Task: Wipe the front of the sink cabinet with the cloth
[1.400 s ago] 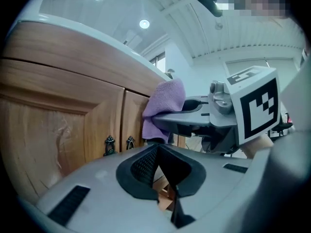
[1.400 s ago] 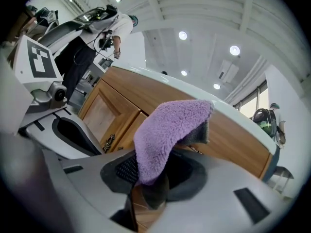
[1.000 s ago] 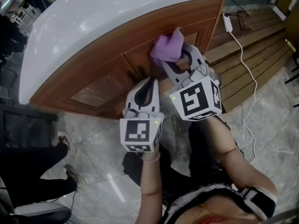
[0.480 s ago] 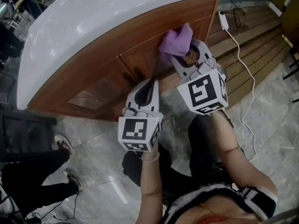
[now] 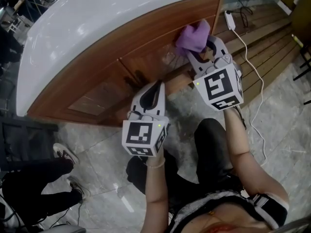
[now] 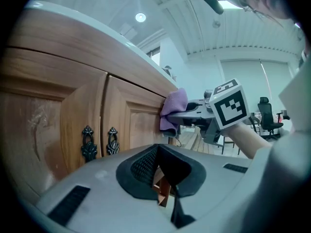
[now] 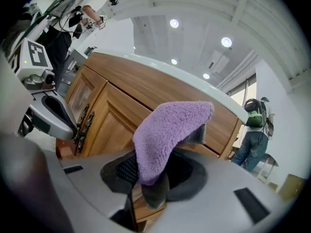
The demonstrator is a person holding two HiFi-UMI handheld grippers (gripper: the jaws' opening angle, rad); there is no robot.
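At right end of cabinet front: cloth clamped in right jaws, laid to the wood.

Item: purple fleecy cloth, bunched. Judged light, soft and limp, and likely to fold or slip if pinched by a thin edge, so best taken by a thick gathered fold. Right gripper is closed on one such fold. The free bulk rises beyond the jaw tips and droops over one side, meeting the right-hand door of the brown wooden sink cabinet, just under the white glossy countertop. Left gripper has its jaws drawn together on nothing. It sits nearer and to the left, level with the dark ornate metal handles and well apart from the cloth.
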